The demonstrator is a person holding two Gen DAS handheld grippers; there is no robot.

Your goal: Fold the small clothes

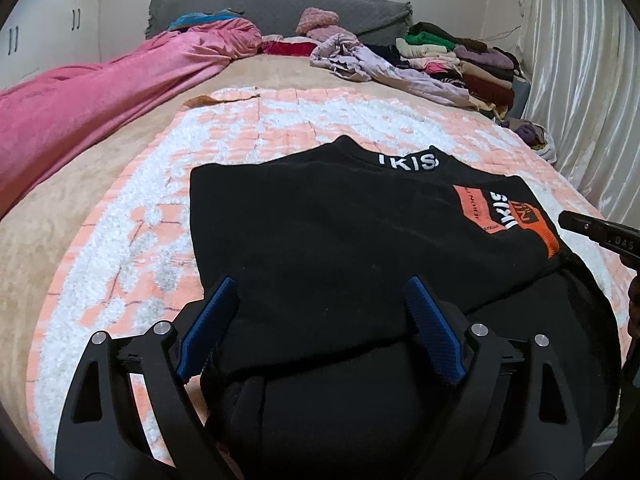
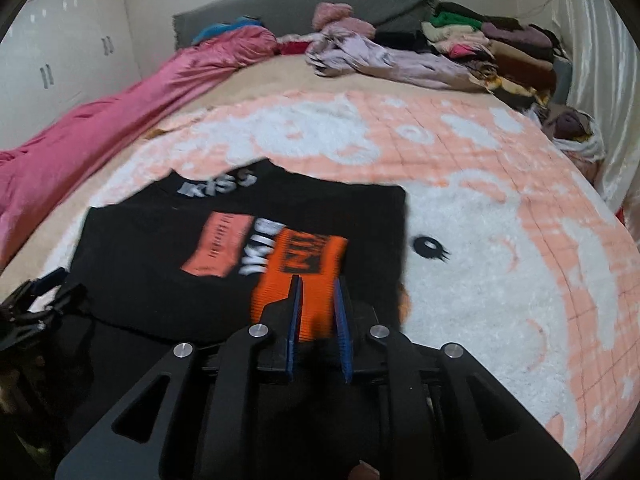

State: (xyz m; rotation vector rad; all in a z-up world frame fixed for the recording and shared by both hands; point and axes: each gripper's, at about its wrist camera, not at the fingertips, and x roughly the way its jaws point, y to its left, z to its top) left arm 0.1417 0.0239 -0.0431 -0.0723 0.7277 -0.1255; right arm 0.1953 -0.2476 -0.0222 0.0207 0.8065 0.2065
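Black top (image 1: 320, 232) on blanket (image 1: 120, 240): L gripper (image 1: 320, 300) wide open over it; R view only shows R gripper (image 2: 318, 300) nearly closed, pinching nothing.

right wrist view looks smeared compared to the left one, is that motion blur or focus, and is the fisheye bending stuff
Right wrist view: motion blur smears the black sweater with orange patch and its lettering. Left wrist view: sharp, collar lettering crisp. Both: fisheye bulges the peach and white fluffy blanket and darkens corners; flat indoor light, no glare.
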